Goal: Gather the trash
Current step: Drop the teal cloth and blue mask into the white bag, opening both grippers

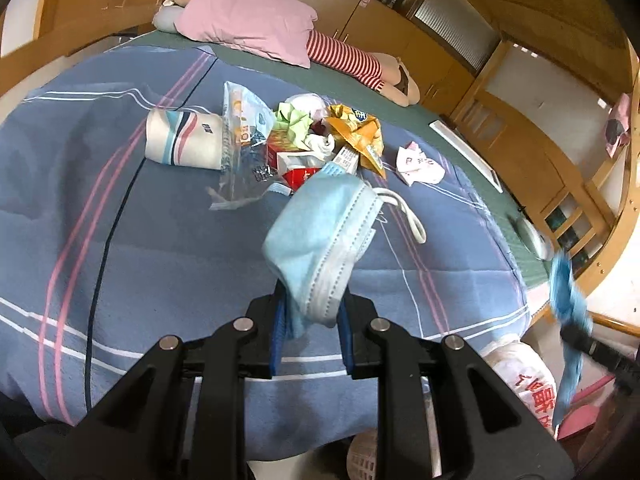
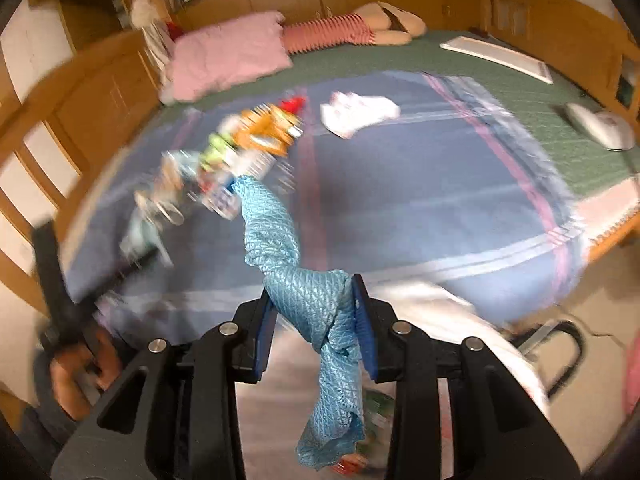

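Observation:
A light blue face mask (image 1: 320, 236) with a white ear loop hangs above the bed, and my left gripper (image 1: 310, 312) is shut on its lower edge. Behind it lies a heap of trash (image 1: 304, 140): wrappers, a red carton, green paper, a clear bag. A crumpled white paper (image 1: 420, 166) lies apart to the right. My right gripper (image 2: 314, 312) is shut on a blue textured cloth wrapper (image 2: 304, 288), which dangles over a white plastic bag (image 2: 460, 320) beside the bed. The same wrapper (image 1: 568, 320) shows blurred at the right edge of the left wrist view. The heap (image 2: 240, 148) is blurred in the right wrist view.
A blue striped blanket (image 1: 140, 260) covers the bed, with a folded white cloth (image 1: 184, 140), a pink pillow (image 1: 248, 20) and a striped plush doll (image 1: 360, 64) at the head. A white board (image 2: 500, 58) and a white device (image 2: 600, 126) lie on the green sheet. Wooden rails surround the bed.

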Tool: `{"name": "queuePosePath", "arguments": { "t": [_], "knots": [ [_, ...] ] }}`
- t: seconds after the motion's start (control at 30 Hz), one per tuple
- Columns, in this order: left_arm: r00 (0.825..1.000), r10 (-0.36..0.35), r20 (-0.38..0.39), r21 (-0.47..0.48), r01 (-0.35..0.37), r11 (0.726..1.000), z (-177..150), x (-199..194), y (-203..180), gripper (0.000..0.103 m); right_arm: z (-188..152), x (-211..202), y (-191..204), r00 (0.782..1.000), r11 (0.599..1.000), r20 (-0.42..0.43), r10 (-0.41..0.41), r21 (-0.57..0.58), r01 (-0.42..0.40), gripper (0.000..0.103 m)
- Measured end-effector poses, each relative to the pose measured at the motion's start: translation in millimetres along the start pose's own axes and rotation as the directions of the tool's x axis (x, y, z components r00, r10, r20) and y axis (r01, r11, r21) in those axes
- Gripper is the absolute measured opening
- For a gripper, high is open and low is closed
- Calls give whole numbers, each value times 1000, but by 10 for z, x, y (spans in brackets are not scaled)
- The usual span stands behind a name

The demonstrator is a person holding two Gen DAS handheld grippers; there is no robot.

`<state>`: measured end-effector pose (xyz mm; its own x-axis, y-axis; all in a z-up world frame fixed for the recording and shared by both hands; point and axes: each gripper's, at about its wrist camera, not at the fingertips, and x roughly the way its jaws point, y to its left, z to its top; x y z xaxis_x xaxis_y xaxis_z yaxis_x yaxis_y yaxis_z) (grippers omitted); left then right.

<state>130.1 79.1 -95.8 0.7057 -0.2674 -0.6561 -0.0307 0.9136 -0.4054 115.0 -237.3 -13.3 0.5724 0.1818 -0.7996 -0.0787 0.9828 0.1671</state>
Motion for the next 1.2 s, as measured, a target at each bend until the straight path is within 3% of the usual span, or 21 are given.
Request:
{"name": "queuePosePath", "arguments": {
  "t": [0.13,0.23,0.3,0.43,0.5,0.63,0.67,0.77,0.87,0.9,0.97,1.0,1.03,1.13,1.2],
  "knots": [
    [1000,-25,-7,2,25,1000,-16,-2,-26,23,-299,97,-195,988,998,-142,-65,-21,62,37],
    [999,-35,-13,21,35,999,-32,6,-71,23,-501,229,-250,965,997,-253,-71,-49,60,50],
    [999,-47,-20,39,48,998,-58,6,-123,23,-526,200,-283,973,997,-217,-81,-29,77,69],
    [988,-135,-71,50,139,989,-193,41,-265,23,-386,20,-417,995,991,-95,22,130,-9,74],
    [972,-215,-96,76,223,972,-301,31,-411,23,-321,-80,-510,999,979,-15,33,203,-29,74],
    [917,-367,-156,165,391,906,-505,-21,-759,23,-263,-232,-661,996,953,90,-10,303,-18,74],
    [883,-425,-199,194,460,866,-593,-31,-898,23,-268,-268,-710,994,944,111,-20,331,-18,74],
    [804,-515,-298,261,588,766,-817,-62,-1220,23,-275,-322,-856,989,921,135,-58,390,0,74],
    [742,-543,-393,335,665,667,-1021,-104,-1497,23,-289,-348,-969,989,905,130,-73,426,11,74],
    [738,-533,-414,361,671,648,-1076,-105,-1563,31,-296,-343,-981,989,902,125,-72,431,11,74],
    [761,-497,-418,406,645,647,-1131,-103,-1630,63,-307,-321,-995,991,899,117,-70,438,12,74],
    [779,-482,-401,418,624,661,-1129,-104,-1629,87,-317,-311,-988,991,898,114,-70,439,13,74],
    [801,-472,-368,419,596,685,-1099,-110,-1599,94,-322,-304,-985,991,899,111,-69,438,14,74],
    [809,-492,-323,341,584,736,-973,-65,-1450,97,-329,-270,-964,993,900,102,-66,436,15,74],
    [827,-494,-268,255,555,792,-880,-21,-1297,98,-331,-250,-955,993,899,97,-60,438,12,74]
  ]
}}
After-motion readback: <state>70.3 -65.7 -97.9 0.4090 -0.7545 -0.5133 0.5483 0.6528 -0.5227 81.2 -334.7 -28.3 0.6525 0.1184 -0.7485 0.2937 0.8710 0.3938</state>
